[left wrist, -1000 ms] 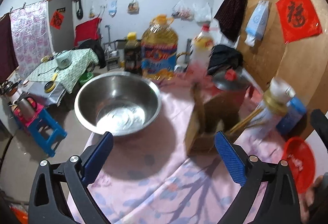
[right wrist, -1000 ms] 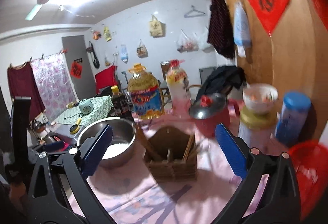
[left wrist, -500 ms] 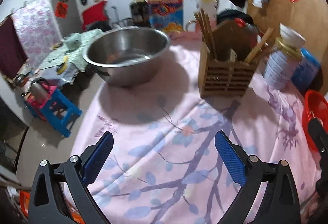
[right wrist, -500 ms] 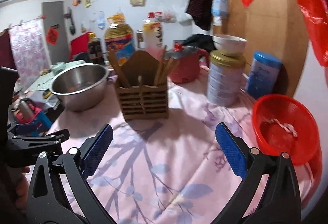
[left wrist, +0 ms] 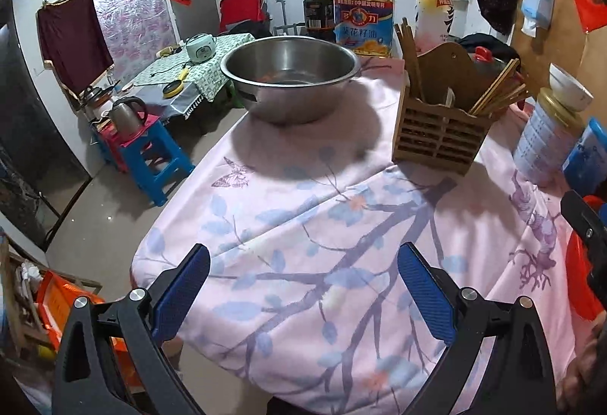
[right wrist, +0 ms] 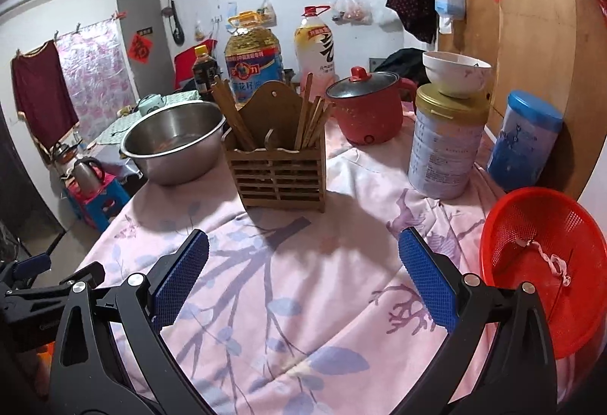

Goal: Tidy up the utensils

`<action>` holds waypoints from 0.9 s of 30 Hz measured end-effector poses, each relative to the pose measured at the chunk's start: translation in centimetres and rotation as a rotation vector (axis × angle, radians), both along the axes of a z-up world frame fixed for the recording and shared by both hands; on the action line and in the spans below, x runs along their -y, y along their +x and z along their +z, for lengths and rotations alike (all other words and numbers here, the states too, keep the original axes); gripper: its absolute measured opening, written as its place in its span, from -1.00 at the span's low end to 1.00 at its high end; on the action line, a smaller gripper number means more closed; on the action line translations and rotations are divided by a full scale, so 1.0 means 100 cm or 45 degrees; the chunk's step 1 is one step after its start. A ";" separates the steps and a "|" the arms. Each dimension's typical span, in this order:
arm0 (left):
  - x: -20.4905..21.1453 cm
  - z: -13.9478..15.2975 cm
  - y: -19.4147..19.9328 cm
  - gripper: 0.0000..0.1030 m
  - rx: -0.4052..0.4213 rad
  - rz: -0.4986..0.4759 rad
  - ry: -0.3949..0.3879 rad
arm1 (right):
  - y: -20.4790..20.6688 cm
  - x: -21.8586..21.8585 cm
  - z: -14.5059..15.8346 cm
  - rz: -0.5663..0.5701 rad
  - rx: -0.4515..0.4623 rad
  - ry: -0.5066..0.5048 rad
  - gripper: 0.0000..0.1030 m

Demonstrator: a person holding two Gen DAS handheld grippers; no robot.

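Chopsticks [right wrist: 311, 119] are stood in a slatted wooden holder [right wrist: 279, 172] on the pink floral tablecloth [right wrist: 303, 286], one bundle leaning left and another right, with a steel bowl [right wrist: 172, 142] just beside the holder. Only in the right wrist view are the red lidded pot [right wrist: 366, 111], the whole red basket [right wrist: 542, 271] and the white bowl [right wrist: 455, 73] atop a tin [right wrist: 445, 145] fully seen — one of each. Two oil bottles are counted in both views. The left gripper [left wrist: 303, 297] and right gripper [right wrist: 303, 286] are both held spread wide above the cloth, nothing between their fingers.
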State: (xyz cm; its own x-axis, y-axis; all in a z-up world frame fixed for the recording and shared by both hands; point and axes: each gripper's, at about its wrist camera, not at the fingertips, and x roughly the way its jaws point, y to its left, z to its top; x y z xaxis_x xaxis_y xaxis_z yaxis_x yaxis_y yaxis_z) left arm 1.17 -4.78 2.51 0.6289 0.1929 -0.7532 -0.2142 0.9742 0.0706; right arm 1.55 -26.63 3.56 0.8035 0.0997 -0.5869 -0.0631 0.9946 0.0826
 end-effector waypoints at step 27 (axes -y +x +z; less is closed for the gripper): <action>-0.024 -0.004 0.087 0.89 -0.069 -0.310 -0.096 | 0.020 -0.034 -0.006 -0.287 -0.138 -0.116 0.88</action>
State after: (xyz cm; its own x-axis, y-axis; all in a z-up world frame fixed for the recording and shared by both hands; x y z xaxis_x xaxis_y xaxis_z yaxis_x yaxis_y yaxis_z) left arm 9.89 -2.36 2.11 0.6081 -0.0173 -0.7937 0.0293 0.9996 0.0006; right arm 3.52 -23.23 2.94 0.7311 -0.1321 -0.6693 0.1653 0.9861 -0.0140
